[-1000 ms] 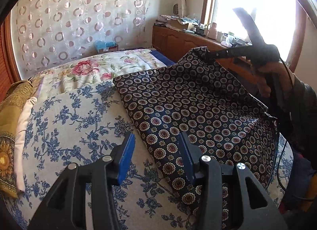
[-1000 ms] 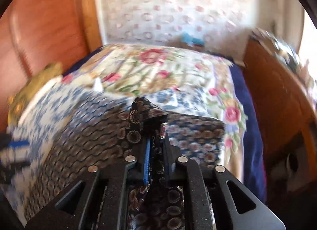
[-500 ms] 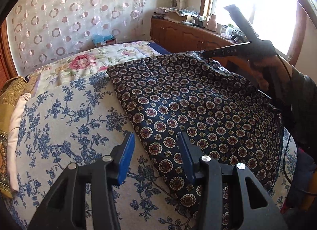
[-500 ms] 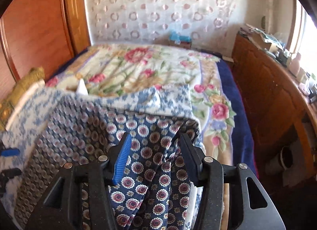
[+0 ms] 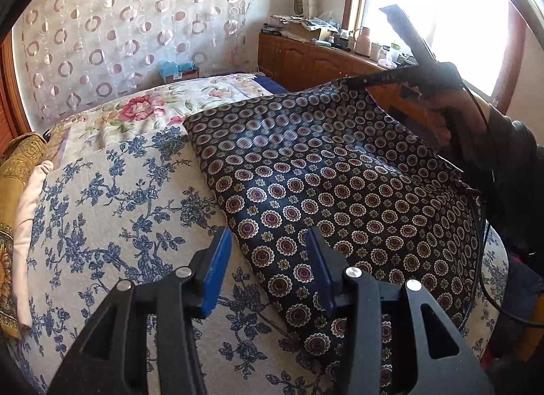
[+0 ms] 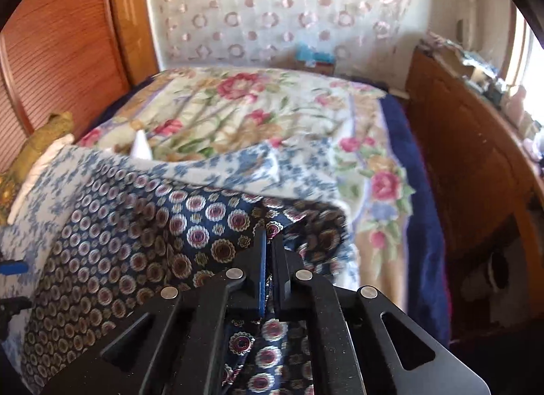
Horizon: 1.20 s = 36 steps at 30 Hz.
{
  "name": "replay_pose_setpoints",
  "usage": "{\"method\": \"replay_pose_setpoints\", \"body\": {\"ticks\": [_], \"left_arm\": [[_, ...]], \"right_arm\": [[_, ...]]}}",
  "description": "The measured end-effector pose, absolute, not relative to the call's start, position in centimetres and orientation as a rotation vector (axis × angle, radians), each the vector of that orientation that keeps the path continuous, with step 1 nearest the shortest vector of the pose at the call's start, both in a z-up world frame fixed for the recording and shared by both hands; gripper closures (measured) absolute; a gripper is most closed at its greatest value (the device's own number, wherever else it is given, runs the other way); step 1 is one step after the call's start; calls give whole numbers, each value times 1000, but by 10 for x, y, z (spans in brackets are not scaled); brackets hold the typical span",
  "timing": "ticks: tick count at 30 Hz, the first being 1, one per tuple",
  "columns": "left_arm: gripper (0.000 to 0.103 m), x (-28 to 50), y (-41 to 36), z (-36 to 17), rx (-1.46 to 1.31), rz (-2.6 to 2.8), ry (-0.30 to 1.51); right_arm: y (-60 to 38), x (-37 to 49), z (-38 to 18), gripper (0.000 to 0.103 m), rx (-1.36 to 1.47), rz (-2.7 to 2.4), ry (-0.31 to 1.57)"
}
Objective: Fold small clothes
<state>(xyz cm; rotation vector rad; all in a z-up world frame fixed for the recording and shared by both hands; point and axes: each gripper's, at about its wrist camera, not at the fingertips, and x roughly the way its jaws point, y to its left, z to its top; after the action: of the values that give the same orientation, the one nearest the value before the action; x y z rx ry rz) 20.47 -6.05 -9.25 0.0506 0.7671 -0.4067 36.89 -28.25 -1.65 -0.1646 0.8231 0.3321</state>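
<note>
Your right claw (image 6: 268,252) is pinched fully together on a fold of the dark patterned cloth (image 6: 142,252), the fabric bunching up between its blue pads and hanging below them; seen from your left side, that claw (image 5: 353,81) holds the cloth's far corner lifted off the bed, with your hand (image 5: 452,116) gripping its handle. Your left claw (image 5: 268,259) stands partly open and holds nothing; its pads hover over the cloth's near edge, one over the cloth, the other over the blue-flowered cover (image 5: 112,218). The cloth (image 5: 340,191) lies spread across that cover, its left edge running diagonally from the claw toward the rose-printed quilt (image 5: 142,113) beyond; the quilt lies on the bed behind the cloth. To the cloth's left, at the cover's edge, sits a yellow patterned fabric (image 5: 13,184) over something pale; beyond the cloth on the right stands a wooden cabinet (image 5: 306,62) under the window, its top cluttered; a curtain with ring patterns (image 5: 129,28) hangs behind the bed.
</note>
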Motion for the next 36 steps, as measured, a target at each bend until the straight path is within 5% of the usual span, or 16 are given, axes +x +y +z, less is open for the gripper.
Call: {"method": "replay_pose_setpoints", "body": {"ticks": [9, 17, 21, 23, 36], "left_arm": [[59, 197, -53, -90, 32, -396, 754], [59, 183, -53, -87, 24, -394, 746], [55, 174, -56, -85, 8, -422, 758], [44, 168, -55, -83, -12, -429, 754], [40, 140, -56, -93, -16, -405, 778]], "right_arm": [[-297, 381, -19, 95, -220, 182, 814], [-306, 330, -11, 60, -214, 197, 777], [-303, 290, -14, 59, -225, 219, 788], [-301, 274, -17, 59, -216, 233, 799], [-299, 180, -32, 59, -196, 236, 812]]}}
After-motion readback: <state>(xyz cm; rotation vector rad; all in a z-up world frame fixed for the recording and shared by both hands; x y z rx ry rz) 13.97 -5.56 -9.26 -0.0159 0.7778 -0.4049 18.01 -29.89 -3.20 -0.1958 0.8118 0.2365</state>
